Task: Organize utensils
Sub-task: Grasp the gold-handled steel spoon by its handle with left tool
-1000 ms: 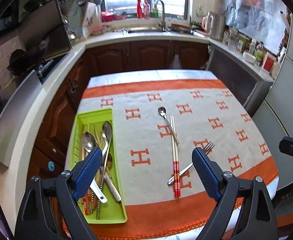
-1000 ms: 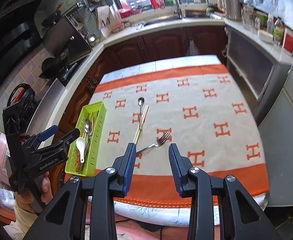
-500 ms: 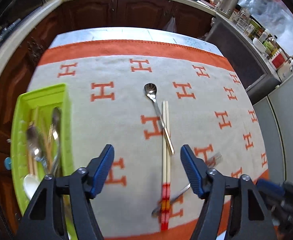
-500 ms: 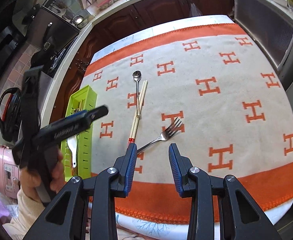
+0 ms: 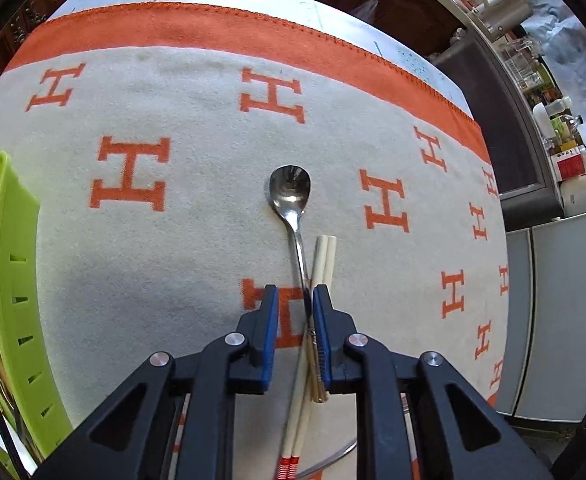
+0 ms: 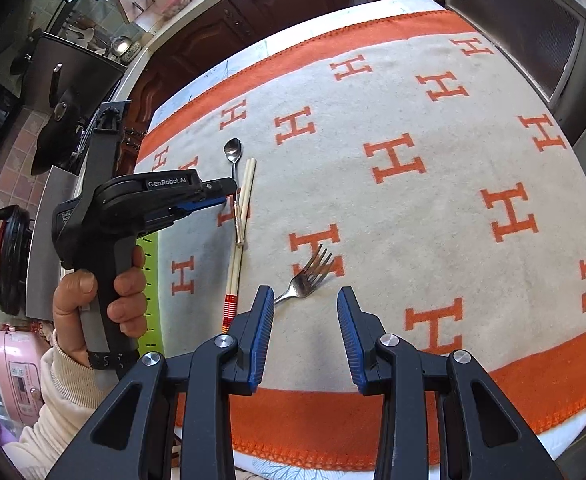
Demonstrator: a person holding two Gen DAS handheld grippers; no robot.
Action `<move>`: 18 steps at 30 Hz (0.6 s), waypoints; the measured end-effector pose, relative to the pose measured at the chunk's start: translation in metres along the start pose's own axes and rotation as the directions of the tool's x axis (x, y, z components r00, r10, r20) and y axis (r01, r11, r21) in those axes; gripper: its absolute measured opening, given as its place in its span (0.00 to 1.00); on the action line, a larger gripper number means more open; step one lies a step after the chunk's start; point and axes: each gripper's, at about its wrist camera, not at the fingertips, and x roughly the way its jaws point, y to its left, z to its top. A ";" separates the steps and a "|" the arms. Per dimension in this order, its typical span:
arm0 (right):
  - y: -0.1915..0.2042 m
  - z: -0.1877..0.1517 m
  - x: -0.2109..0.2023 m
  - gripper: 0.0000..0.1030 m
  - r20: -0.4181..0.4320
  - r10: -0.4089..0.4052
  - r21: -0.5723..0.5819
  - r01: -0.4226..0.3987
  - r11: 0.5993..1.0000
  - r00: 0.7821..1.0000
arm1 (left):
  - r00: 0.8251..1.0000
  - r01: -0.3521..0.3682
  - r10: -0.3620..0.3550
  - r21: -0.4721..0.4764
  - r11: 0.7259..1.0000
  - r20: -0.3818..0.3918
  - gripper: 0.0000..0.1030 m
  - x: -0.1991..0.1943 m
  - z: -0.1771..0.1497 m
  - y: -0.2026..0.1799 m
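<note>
A metal spoon (image 5: pixel 290 194) lies on the H-patterned cloth (image 5: pixel 197 160), its handle crossing a pair of pale chopsticks (image 5: pixel 325 256) with red ends. My left gripper (image 5: pixel 296 298) is low over the cloth, its jaws narrowed around the spoon handle with a small gap still showing on the left side. It also shows in the right wrist view (image 6: pixel 229 194), with the spoon (image 6: pixel 233 148) and chopsticks (image 6: pixel 241 224). A metal fork (image 6: pixel 307 274) lies just ahead of my right gripper (image 6: pixel 305 300), which is open and empty above the cloth.
A green utensil tray (image 5: pixel 9 272) with several utensils stands at the table's left edge. Kitchen counters, a kettle (image 5: pixel 493 0) and cabinets surround the table. The orange cloth border (image 6: pixel 373 420) marks the near edge.
My left gripper has dropped to the cloth and moved forward over the spoon handle, narrowing its jaws from wide open. My right gripper has lowered toward the fork and opened wider.
</note>
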 end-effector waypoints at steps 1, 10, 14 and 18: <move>0.001 0.002 0.002 0.33 -0.004 0.003 -0.003 -0.003 1.000 1.000 | 1.000 0.004 -0.004 0.003 1.000 0.002 0.15 -0.001 0.000 -0.002; 0.010 0.002 0.011 0.33 -0.016 0.014 -0.006 -0.014 1.000 1.000 | 0.992 -0.123 0.123 0.048 0.991 0.006 0.13 -0.003 -0.010 0.002; 0.014 -0.001 0.016 0.33 -0.029 0.014 -0.004 -0.014 1.000 0.999 | 0.996 -0.089 0.089 0.016 0.996 -0.009 0.13 -0.006 -0.010 0.010; 0.019 -0.004 0.016 0.33 -0.026 0.012 -0.012 -0.012 1.000 1.000 | 1.000 -0.008 0.008 -0.040 0.999 0.004 0.18 -0.012 -0.010 0.013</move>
